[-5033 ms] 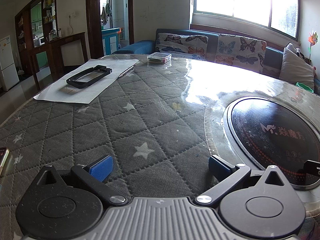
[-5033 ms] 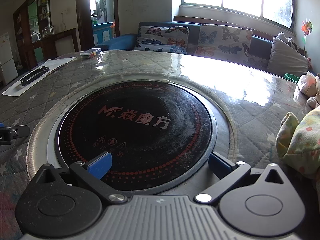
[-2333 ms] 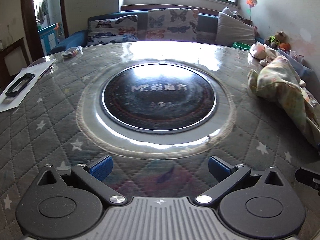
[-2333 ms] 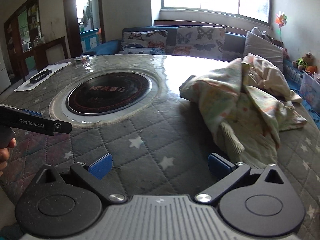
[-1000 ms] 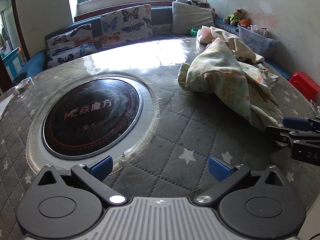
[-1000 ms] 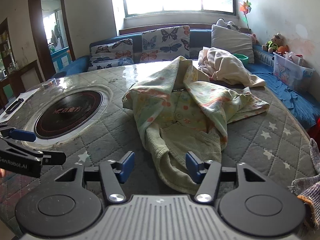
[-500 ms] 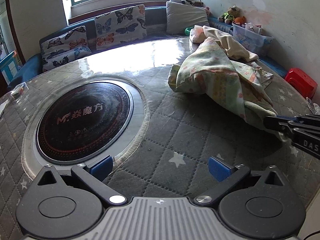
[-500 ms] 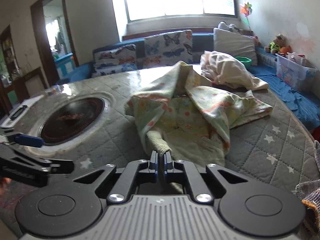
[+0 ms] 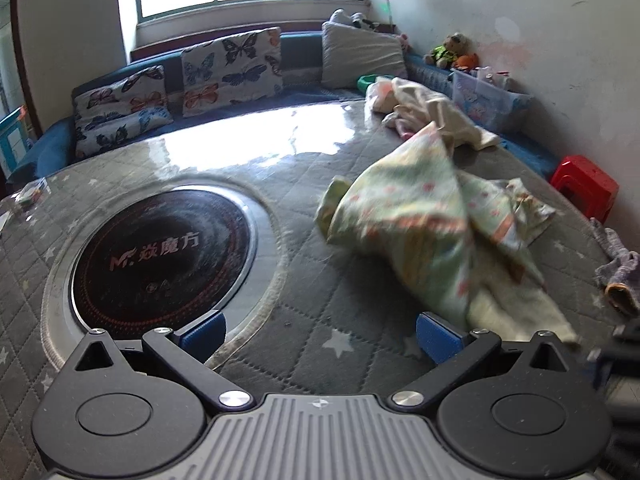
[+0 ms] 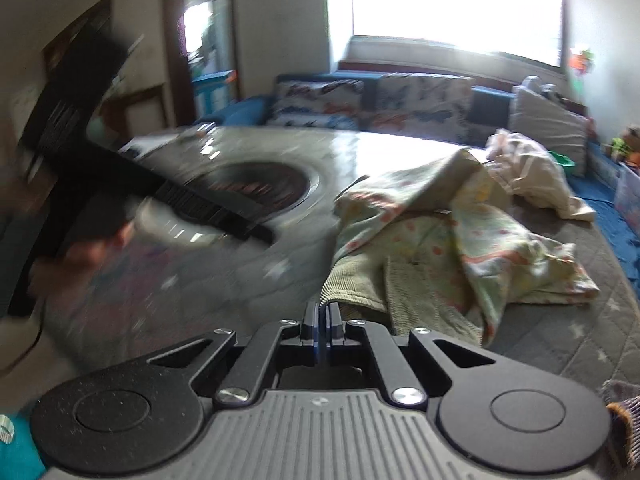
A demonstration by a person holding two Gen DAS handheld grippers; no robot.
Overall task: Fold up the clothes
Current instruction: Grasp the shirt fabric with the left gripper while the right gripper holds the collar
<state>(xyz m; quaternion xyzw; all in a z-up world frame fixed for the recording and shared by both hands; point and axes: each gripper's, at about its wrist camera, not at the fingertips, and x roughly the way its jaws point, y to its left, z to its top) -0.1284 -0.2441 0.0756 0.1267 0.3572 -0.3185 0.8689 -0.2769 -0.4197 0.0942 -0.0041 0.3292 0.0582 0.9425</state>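
A crumpled pale green floral garment lies on the right side of the quilted round table. It also shows in the right wrist view. My right gripper is shut on the garment's ribbed hem and drags it. My left gripper is open and empty, low over the table, left of the garment's near edge. The left gripper's body shows blurred in the right wrist view.
A black induction plate is set in the table's middle. A cream garment lies at the far right of the table. A grey knitted item lies at the right edge. A sofa with butterfly cushions stands behind; a red stool stands right.
My right gripper closed on the garment's ribbed hem and is now pulling it towards me and left. My left gripper swung right towards the garment and stayed open.
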